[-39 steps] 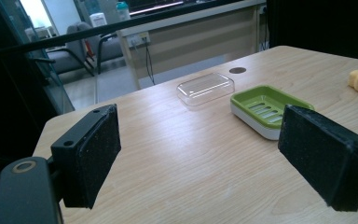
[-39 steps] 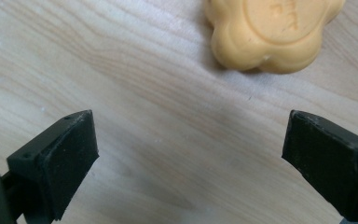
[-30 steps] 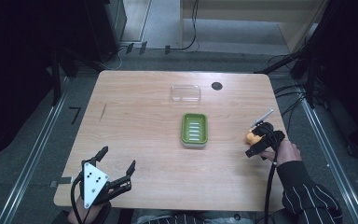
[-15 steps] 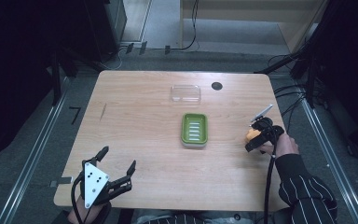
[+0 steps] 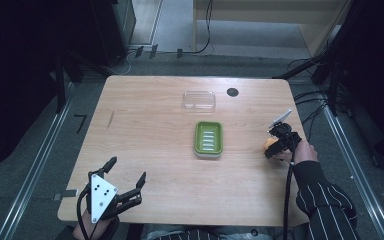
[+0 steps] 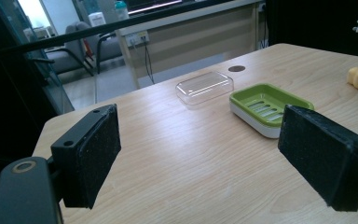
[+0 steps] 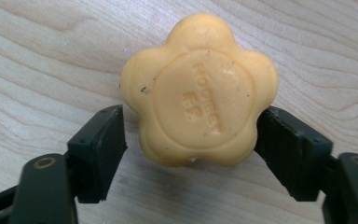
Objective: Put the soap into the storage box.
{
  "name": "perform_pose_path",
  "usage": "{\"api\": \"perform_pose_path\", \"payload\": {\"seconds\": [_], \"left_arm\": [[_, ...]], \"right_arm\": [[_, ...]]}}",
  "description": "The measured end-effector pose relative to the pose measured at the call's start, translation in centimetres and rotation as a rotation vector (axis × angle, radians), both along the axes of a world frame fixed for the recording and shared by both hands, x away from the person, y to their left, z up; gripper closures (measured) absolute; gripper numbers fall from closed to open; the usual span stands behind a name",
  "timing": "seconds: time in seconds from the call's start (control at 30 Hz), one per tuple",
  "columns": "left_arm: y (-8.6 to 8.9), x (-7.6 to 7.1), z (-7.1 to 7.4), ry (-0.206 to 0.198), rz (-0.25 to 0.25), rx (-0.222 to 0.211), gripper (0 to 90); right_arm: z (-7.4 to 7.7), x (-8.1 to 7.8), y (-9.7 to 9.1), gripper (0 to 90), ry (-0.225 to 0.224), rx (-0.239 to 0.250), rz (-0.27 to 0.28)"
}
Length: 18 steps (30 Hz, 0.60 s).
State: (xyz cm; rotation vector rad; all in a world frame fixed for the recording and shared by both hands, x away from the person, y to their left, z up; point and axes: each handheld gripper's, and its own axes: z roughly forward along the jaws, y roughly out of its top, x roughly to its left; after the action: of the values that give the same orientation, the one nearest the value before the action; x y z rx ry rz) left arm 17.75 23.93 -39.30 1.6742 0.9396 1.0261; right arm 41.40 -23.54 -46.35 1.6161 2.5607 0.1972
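Flower-shaped yellow soap point(image 7: 199, 91) flat on wooden table point(image 5: 155, 140), near right edge, embossed face up. Right gripper point(image 5: 276, 145) over it, pointing down; jaws have just been closing, now narrowed around soap, right pad at soap's side, left pad with slight gap; firm grip not certain. Green soap dish point(image 5: 209, 139) at table centre, well apart to soap's left. Clear lid point(image 5: 199, 100) beyond dish. Left gripper point(image 5: 125, 186) at near-left corner, jaws spread wide, holding nothing.
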Motion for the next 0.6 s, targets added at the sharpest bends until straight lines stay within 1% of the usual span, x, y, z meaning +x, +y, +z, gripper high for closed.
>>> {"api": "perform_pose_path", "payload": {"seconds": [0.03,0.1,0.2,0.23,0.6], "left_arm": [[0.00,0.01,0.00,0.000,0.000,0.000,13.0],[-0.01,0.01,0.00,0.000,0.000,0.001,13.0],[-0.01,0.01,0.01,0.000,-0.003,0.004,13.0],[-0.02,0.00,0.00,0.001,-0.003,0.003,13.0],[0.01,-0.03,0.01,0.000,0.000,0.001,13.0]], "right_arm": [[0.00,0.00,0.00,31.0,0.000,0.000,0.000],[-0.03,0.04,0.03,34.7,0.002,-0.012,-0.006],[-0.06,0.17,-0.08,36.9,0.017,-0.003,-0.011],[-0.18,0.24,-0.14,39.1,0.019,-0.004,-0.005],[-0.27,0.10,-0.04,39.9,0.010,-0.014,0.002]]}}
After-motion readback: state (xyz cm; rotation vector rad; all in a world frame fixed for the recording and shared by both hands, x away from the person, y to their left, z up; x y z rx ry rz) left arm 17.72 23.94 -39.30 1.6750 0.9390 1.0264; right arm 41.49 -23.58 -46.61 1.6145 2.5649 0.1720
